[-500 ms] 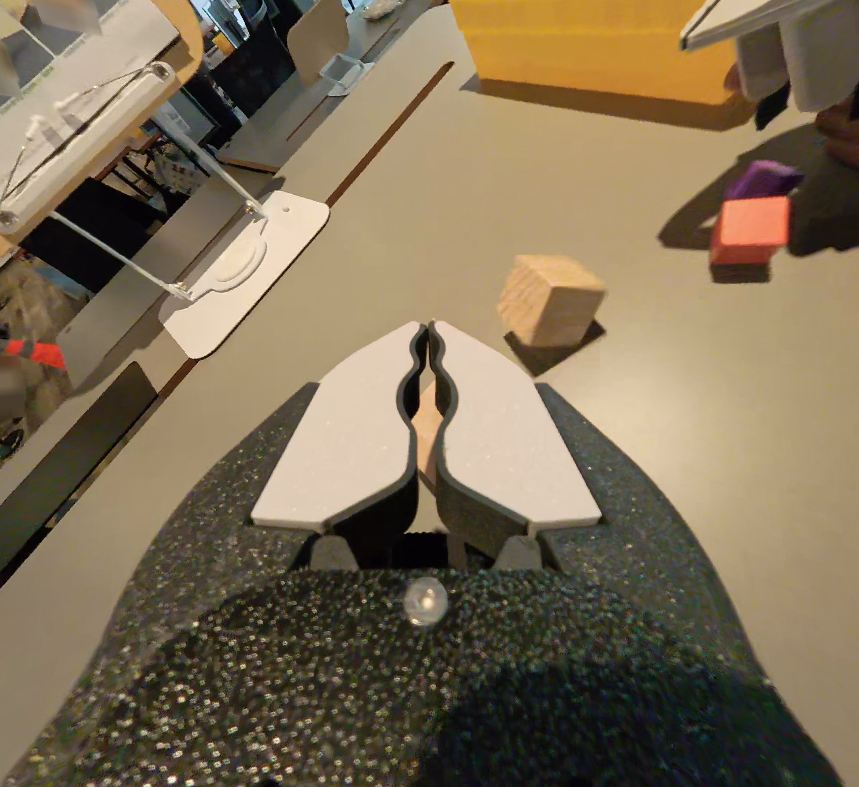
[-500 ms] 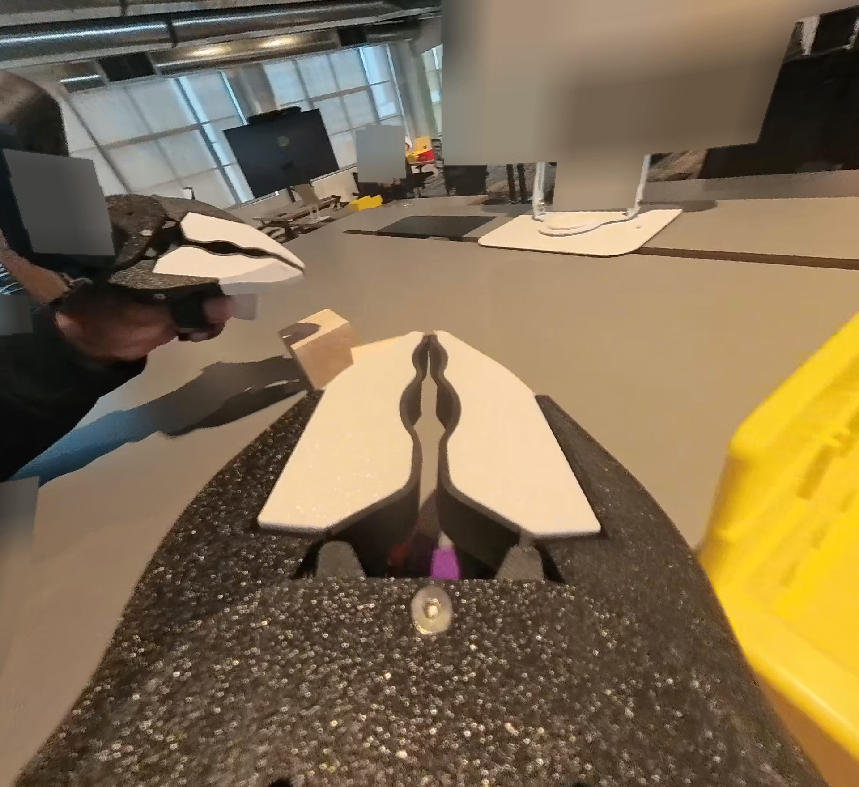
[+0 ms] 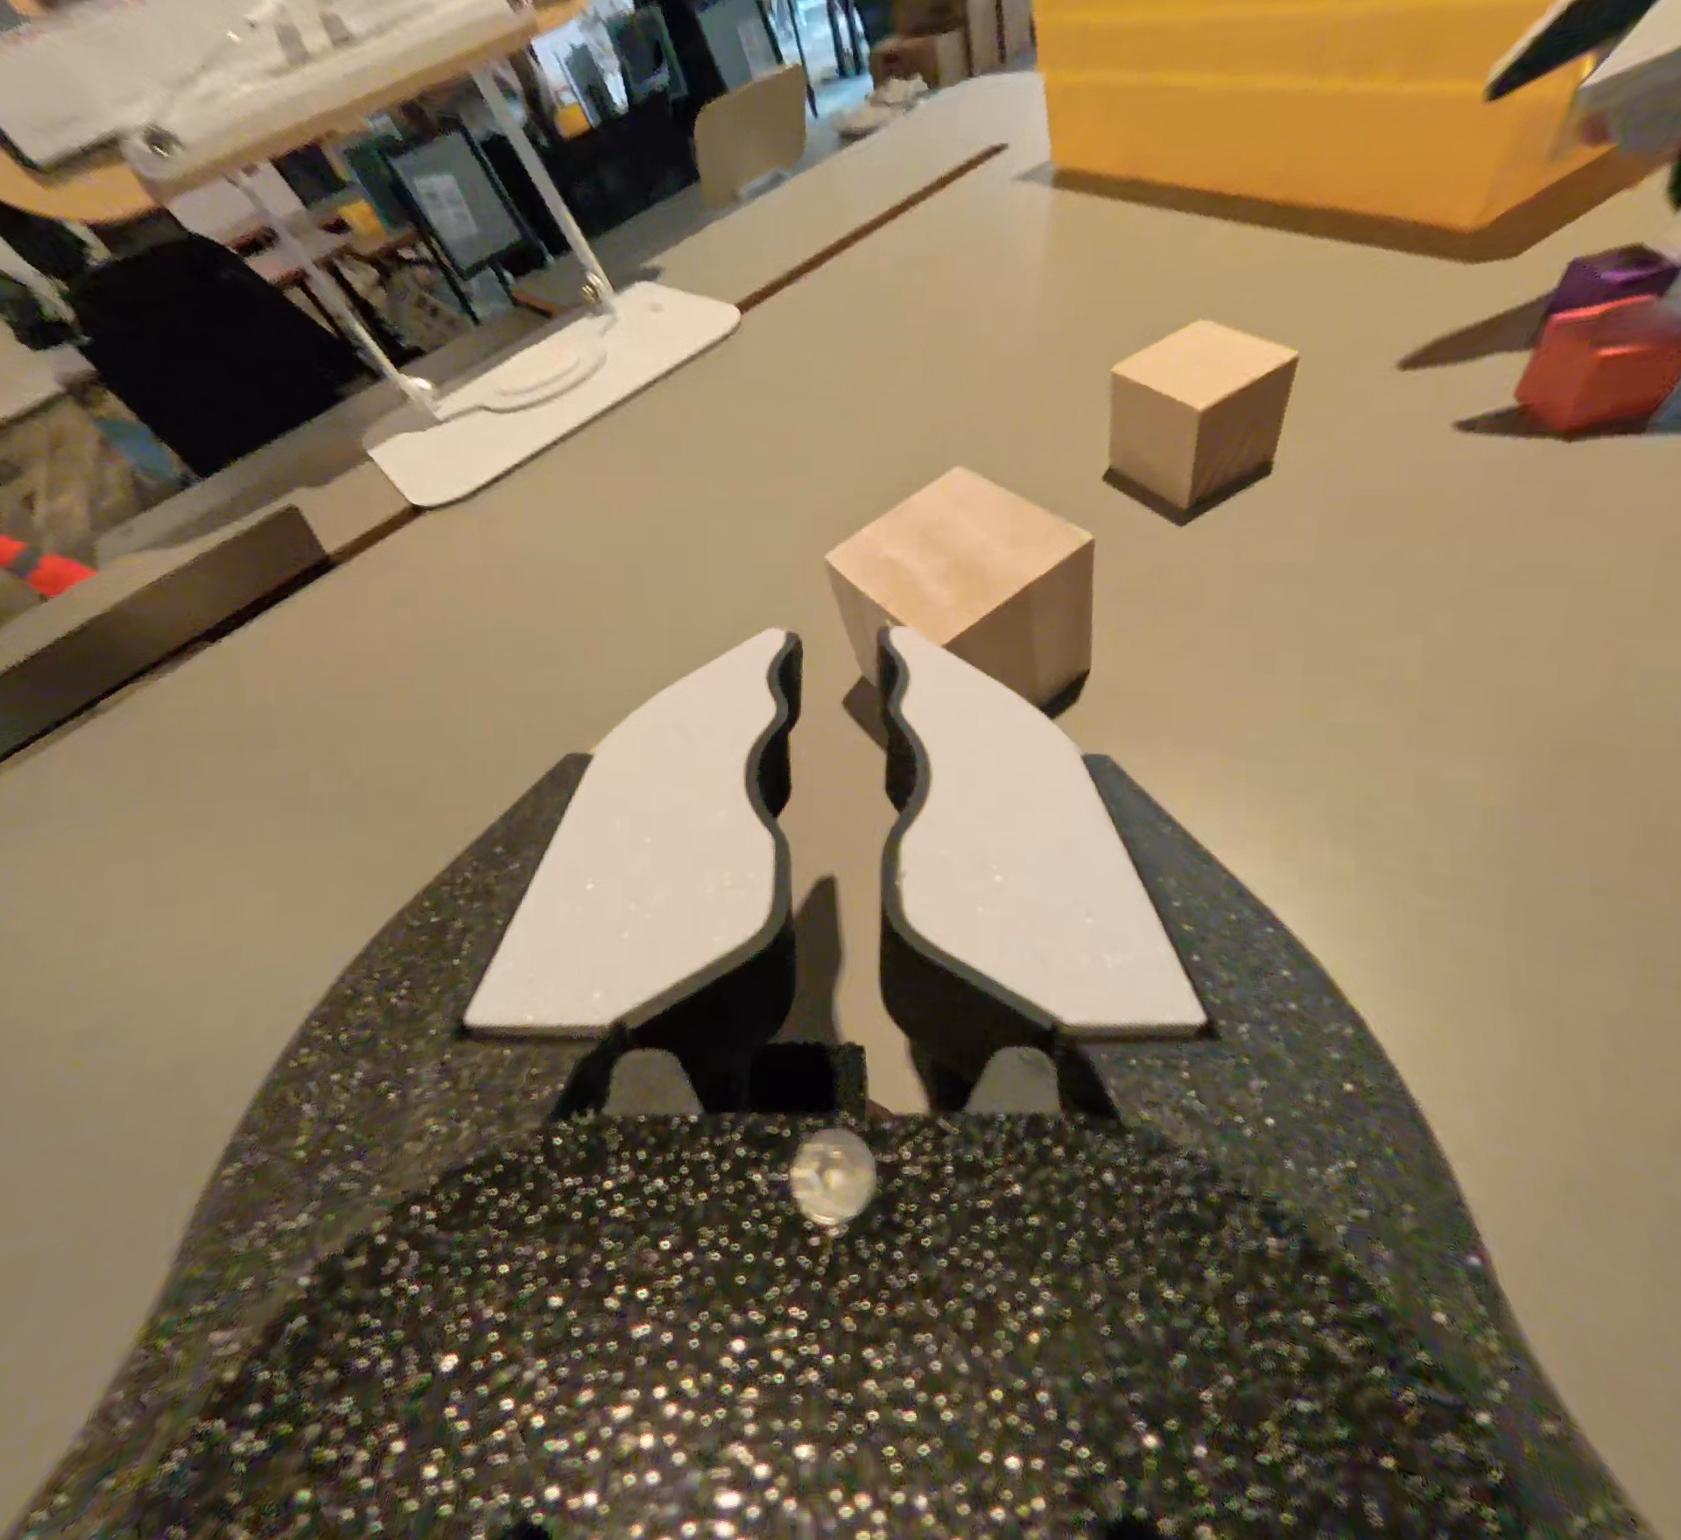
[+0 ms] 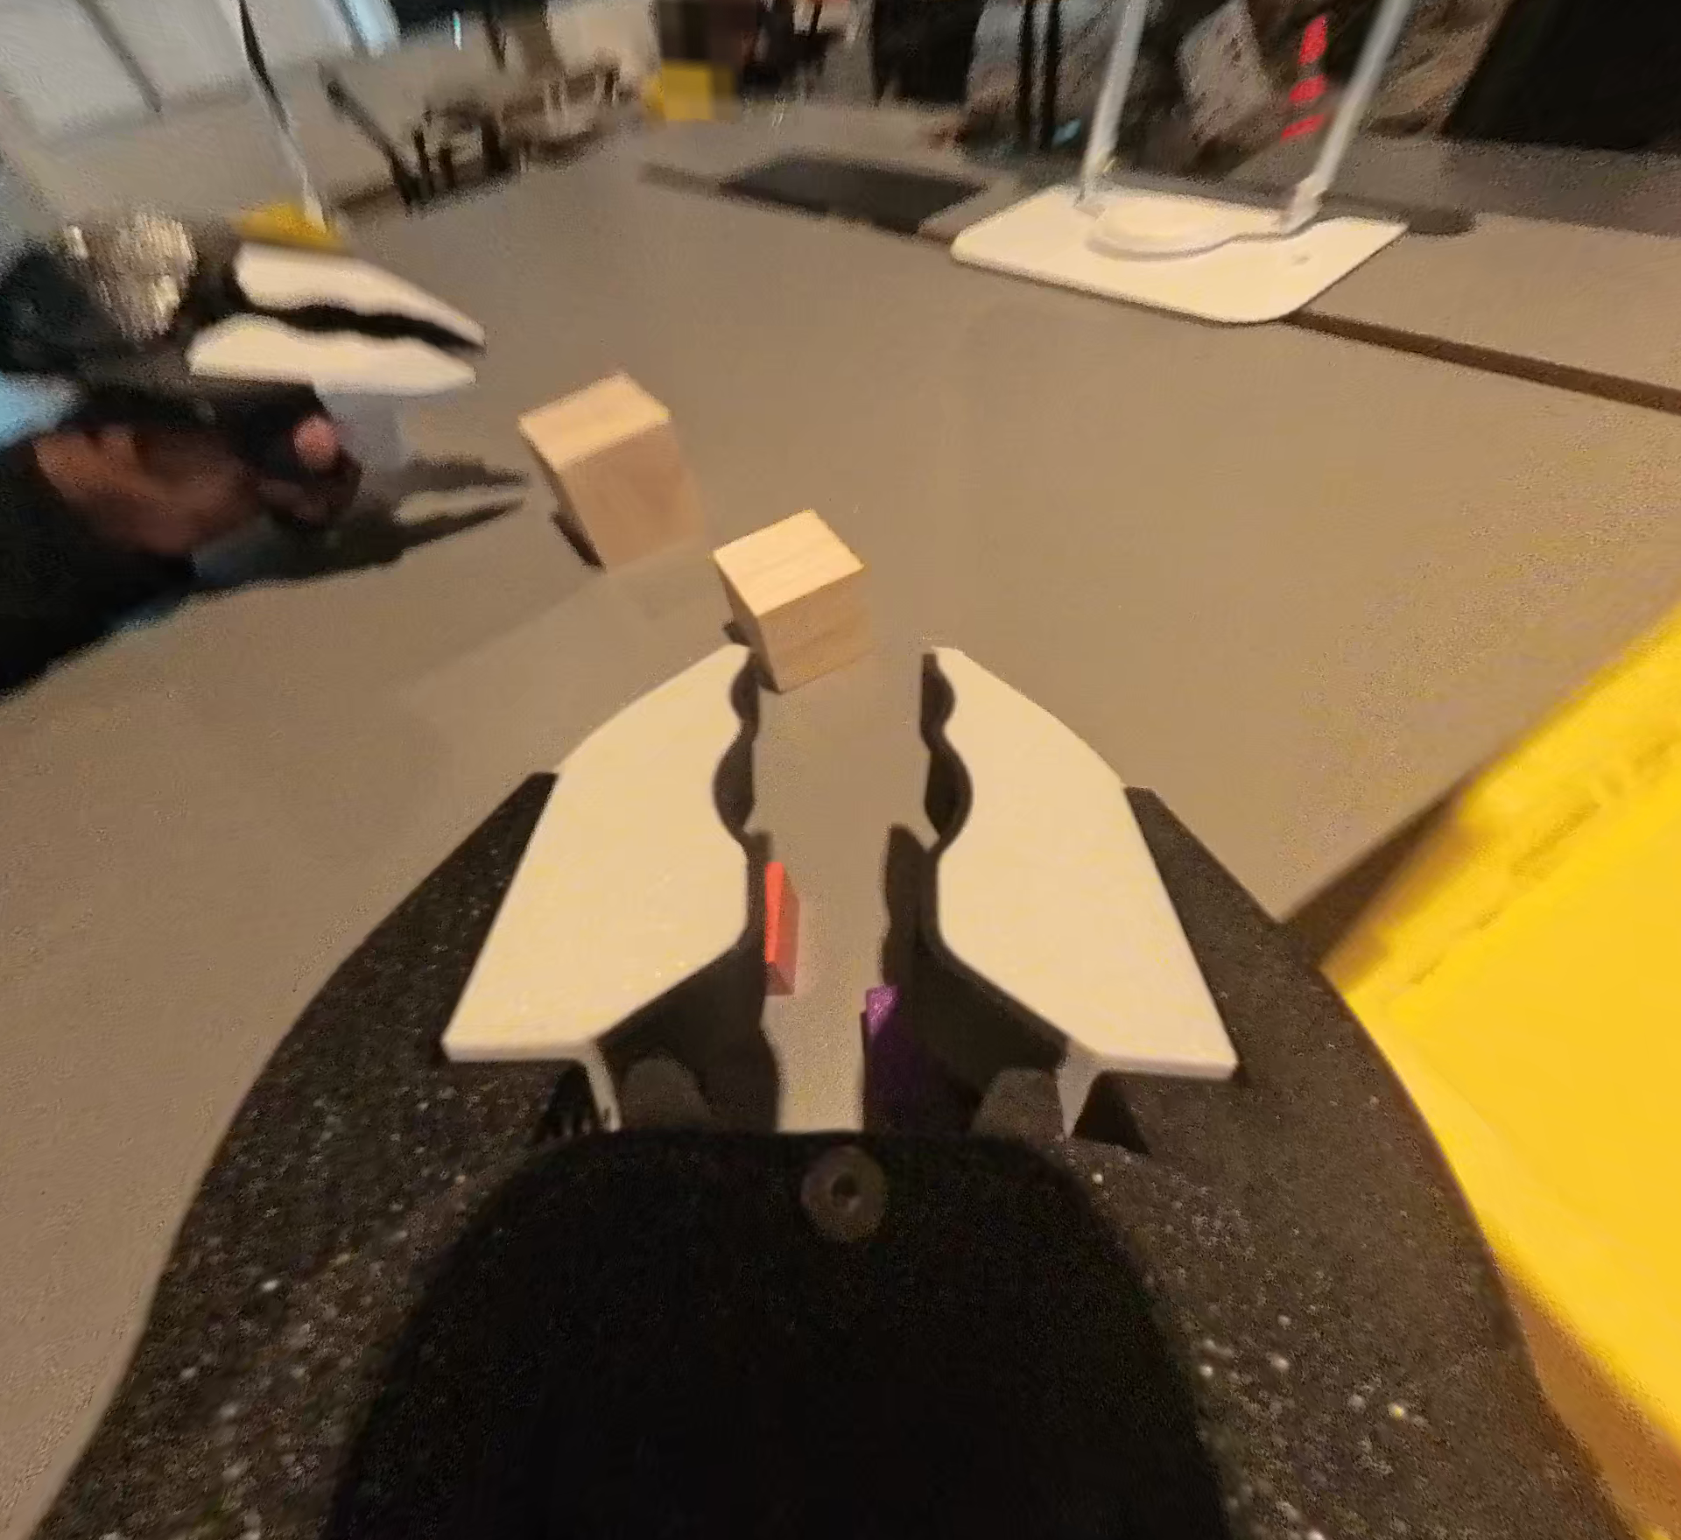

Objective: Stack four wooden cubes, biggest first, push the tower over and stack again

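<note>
Two bare wooden cubes stand apart on the grey table. The bigger cube (image 3: 964, 587) sits just ahead and right of my left gripper (image 3: 839, 659), which is open a little and empty. The smaller cube (image 3: 1201, 414) stands farther off. A red cube (image 3: 1601, 377) and a purple cube (image 3: 1610, 282) lie at the right, under my right gripper (image 3: 1592, 14). In the right wrist view my right gripper (image 4: 839, 669) is open and empty, with the smaller cube (image 4: 791, 600) just past its left fingertip. The bigger cube (image 4: 614, 468) and the left gripper (image 4: 337, 341) lie beyond. The red cube (image 4: 780, 928) and purple cube (image 4: 887, 1032) show below, between its fingers.
A yellow bin (image 3: 1273, 41) stands at the far right of the table, close on the right in the right wrist view (image 4: 1501, 996). A white stand base (image 3: 555, 387) sits at the left edge, and it also shows in the right wrist view (image 4: 1182, 259).
Both grippers were shut and are now open. My left gripper has drawn back, so the bigger cube now shows ahead of its tips. My right gripper has tipped down towards the table.
</note>
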